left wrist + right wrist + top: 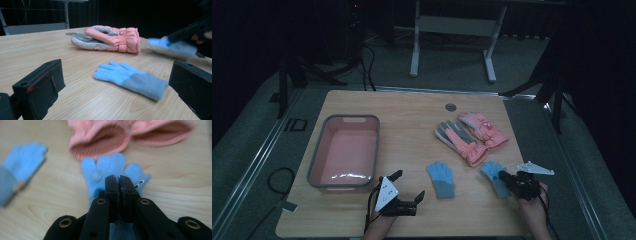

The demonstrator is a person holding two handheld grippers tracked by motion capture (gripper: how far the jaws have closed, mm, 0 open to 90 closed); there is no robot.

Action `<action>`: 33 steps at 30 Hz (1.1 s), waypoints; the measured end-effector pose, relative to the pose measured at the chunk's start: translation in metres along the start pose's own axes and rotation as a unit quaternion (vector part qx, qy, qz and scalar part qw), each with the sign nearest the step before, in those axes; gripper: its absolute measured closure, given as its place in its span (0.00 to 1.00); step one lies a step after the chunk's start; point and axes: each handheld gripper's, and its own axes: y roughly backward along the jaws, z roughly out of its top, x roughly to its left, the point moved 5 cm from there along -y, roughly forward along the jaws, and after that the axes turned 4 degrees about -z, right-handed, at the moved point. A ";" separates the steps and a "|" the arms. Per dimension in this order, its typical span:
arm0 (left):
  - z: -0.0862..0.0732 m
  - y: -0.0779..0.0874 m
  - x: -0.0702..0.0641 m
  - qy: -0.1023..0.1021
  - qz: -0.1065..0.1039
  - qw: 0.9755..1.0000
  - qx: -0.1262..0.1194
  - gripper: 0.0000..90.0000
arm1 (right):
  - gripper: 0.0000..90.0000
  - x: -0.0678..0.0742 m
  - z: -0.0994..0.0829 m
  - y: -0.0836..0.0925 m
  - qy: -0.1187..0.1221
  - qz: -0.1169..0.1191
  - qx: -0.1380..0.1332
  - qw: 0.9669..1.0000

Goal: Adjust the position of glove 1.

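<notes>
Because your right tool [118,178] has pinched its jaws tight on the blue glove [110,166] near the bench's [412,125] front right corner, that glove is gripped for a lift, probably toward the pink bin [344,150] by the left edge. Your left tool [404,187] waits wide and empty at the front edge, facing the second blue glove [130,80]. Farther back, the pink gloves [472,135] lie together, untouched.

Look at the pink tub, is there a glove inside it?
No, the pink tub holds nothing; both blue gloves and both pink gloves lie on the table.
</notes>
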 end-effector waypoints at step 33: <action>0.000 0.000 -0.001 -0.005 -0.004 1.000 0.004 0.00 | 0.79 0.005 -0.024 -0.014 -0.053 -0.098 0.025 0.993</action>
